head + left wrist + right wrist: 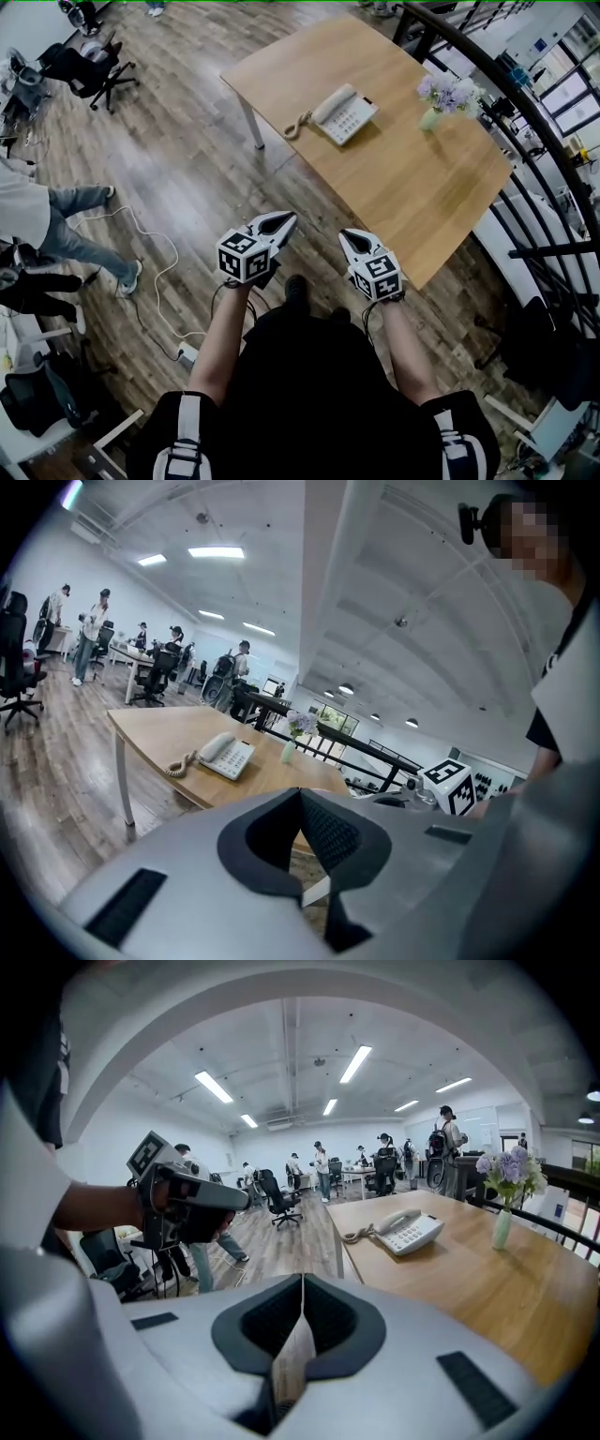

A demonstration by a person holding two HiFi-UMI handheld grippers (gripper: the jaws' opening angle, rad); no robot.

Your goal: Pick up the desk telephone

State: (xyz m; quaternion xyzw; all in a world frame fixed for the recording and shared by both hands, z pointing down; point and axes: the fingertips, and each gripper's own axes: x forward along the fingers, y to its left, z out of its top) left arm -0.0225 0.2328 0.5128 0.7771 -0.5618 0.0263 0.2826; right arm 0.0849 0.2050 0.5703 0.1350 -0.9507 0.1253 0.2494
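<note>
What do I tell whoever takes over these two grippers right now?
Left gripper: jaws shut, empty, held in the air short of the wooden table.
Right gripper: jaws shut, empty, alongside it, also short of the table.
Desk telephone: on the table's far part, handset on its cradle, coiled cord at its left in the head view; flower vase to its right.
Done: nothing yet; the phone is untouched.
Left: reach over the table, open the jaws, grip the phone, lift.

Open office with wood-plank floor [178, 141], wooden table [431, 187], black railing [525, 122], ceiling striplights [214, 1086].
</note>
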